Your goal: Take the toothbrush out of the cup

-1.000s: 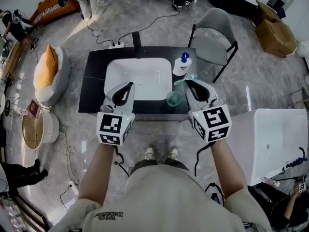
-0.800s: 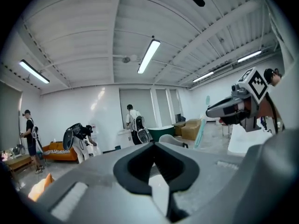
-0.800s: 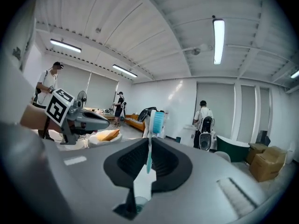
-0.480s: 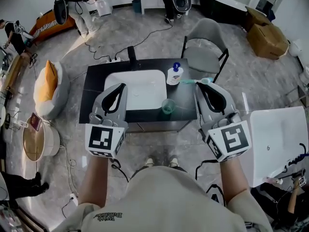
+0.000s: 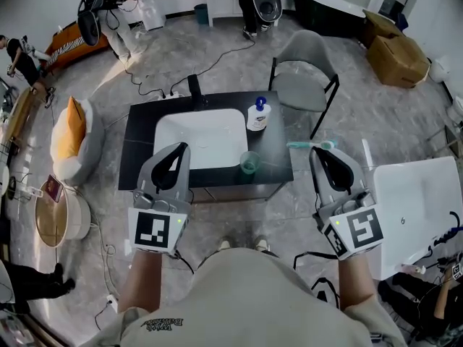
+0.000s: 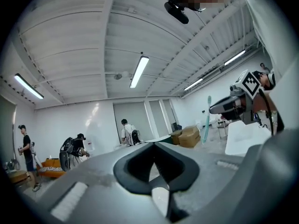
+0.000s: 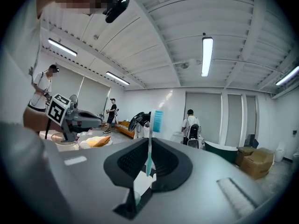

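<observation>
Both your grippers have come up and back from the black counter (image 5: 137, 147) since a second ago, and the right gripper (image 5: 319, 150) has swung out past the counter's right edge with the toothbrush (image 5: 311, 144).

Your right jaws pinch the teal toothbrush by its handle. In the right gripper view it stands crosswise to the jaws, with the blue bristle head above them. It is out of the green cup (image 5: 249, 163) and well apart from it, off to the right over the grey floor.

Your left gripper (image 5: 178, 149) hangs over the counter's front edge, just in front of the white basin (image 5: 199, 136). Its jaws are pressed together with nothing between them.

The cup stands upright on the counter beside the basin's front right corner, between your two grippers. Behind it, at the basin's back right corner, stands a white pump bottle (image 5: 258, 114) with a blue top. A grey chair (image 5: 307, 74) sits just beyond the counter's right end, ahead of the toothbrush. A white tub (image 5: 416, 201) lies close on the right of your right gripper.

Farther off are a cardboard box (image 5: 394, 49) at the upper right, an orange cushion (image 5: 71, 118) on a pale seat at the left, and cables trailing over the floor behind the counter. Several people stand at the far end of the room.
</observation>
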{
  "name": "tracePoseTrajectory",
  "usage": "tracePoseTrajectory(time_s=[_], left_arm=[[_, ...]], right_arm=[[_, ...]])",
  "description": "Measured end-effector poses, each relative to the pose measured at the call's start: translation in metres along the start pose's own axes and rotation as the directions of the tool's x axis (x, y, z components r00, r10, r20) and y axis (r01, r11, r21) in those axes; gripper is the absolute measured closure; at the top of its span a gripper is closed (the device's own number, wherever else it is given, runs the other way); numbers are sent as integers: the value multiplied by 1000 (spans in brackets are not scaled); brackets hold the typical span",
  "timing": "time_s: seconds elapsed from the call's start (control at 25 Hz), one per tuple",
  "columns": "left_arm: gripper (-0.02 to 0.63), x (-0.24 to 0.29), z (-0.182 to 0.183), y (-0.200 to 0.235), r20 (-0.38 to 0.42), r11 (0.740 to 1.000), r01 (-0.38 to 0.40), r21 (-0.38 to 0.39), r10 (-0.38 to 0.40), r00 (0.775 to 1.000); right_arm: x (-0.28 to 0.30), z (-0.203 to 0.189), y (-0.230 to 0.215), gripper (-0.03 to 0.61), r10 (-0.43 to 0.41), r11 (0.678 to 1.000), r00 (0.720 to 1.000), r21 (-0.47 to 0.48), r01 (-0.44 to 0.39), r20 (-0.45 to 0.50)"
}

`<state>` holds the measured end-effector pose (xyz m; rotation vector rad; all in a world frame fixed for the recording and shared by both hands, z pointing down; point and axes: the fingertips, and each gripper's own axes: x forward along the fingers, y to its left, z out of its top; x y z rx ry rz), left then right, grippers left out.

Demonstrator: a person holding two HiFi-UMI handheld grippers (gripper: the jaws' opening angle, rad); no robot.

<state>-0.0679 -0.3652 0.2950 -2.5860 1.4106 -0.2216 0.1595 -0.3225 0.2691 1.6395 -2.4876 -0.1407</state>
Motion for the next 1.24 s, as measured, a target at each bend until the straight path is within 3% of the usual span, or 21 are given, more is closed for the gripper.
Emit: tracePoseTrajectory(time_s=[0.08,0.28,0.64,0.76,0.88,1.24], left_arm=[[612,-2,-7,-3,-10,1000,2,-13,-2,1000],[612,-6,-24,-14,-47,999,20,-35,-22,999],[612,1,-33,-28,-80,998,33,-61,-37,996],[612,2,-32,-23,-71,999,43,-25,-45,996],[612,2,-34,-22,-81,999,31,-45,-34,996],[612,2,-35,-22,-66,999,35,-11,-36,997]], right_arm=[[-4,-8,2,554,2,1000,1000,-6,-2,-20],[-6,-26,7,555,45,995,998,86,-41,-53],[-3,-40,5,555,67,996,994,71,-60,-91],[0,-39,4,555,71,995,993,75,-64,-89],[4,-40,4,555,74,995,993,74,-68,-87],[9,-40,12,555,97,994,992,62,-92,-84]])
